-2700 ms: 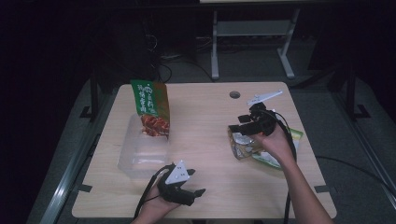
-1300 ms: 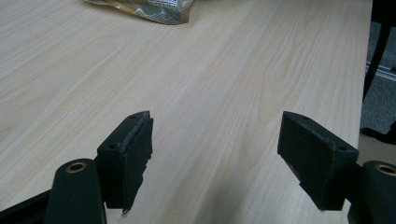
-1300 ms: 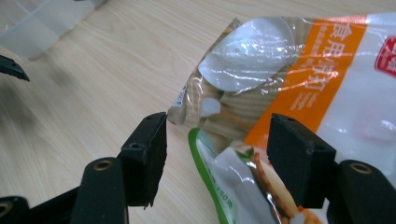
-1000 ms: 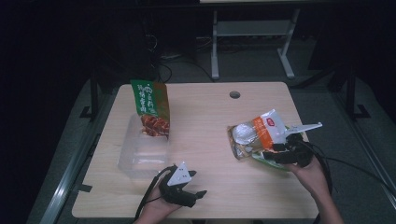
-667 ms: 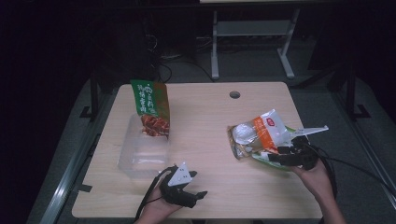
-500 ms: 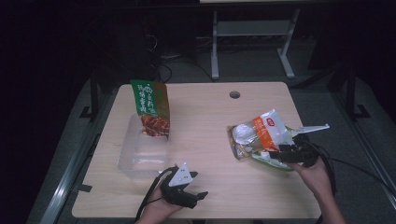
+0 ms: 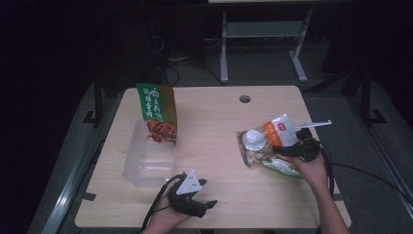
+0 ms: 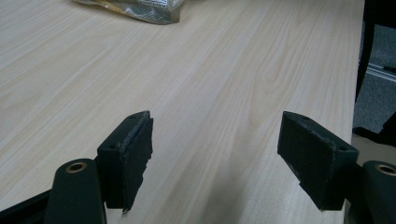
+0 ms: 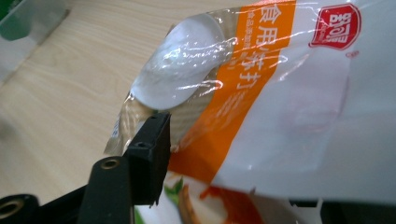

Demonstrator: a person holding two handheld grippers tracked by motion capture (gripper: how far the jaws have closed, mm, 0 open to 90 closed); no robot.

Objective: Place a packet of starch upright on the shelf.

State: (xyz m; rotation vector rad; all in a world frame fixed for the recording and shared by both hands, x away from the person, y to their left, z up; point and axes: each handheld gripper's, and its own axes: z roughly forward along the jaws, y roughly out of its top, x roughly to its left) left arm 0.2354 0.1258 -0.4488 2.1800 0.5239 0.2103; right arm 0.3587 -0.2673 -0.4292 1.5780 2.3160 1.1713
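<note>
We see a table (image 7: pixel 214 126) of pale wood with a fine grain and a smooth, matt face. The orange and white packet (image 9: pixel 289 93) is thin, glossy plastic film, crinkled and catching the light. The tub (image 7: pixel 146 158) is clear, smooth plastic. The green pouch (image 7: pixel 157 109) looks glossy. The gripper pads (image 8: pixel 133 156) are matt black, rough-edged, like foam or rubber.

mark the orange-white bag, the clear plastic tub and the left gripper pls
orange-white bag (image 7: pixel 278 132): high view, on its white upper panel.
clear plastic tub (image 7: pixel 146 163): high view, on its bare floor.
left gripper (image 8: pixel 215 158): left gripper view, midway between its open fingertips.
</note>
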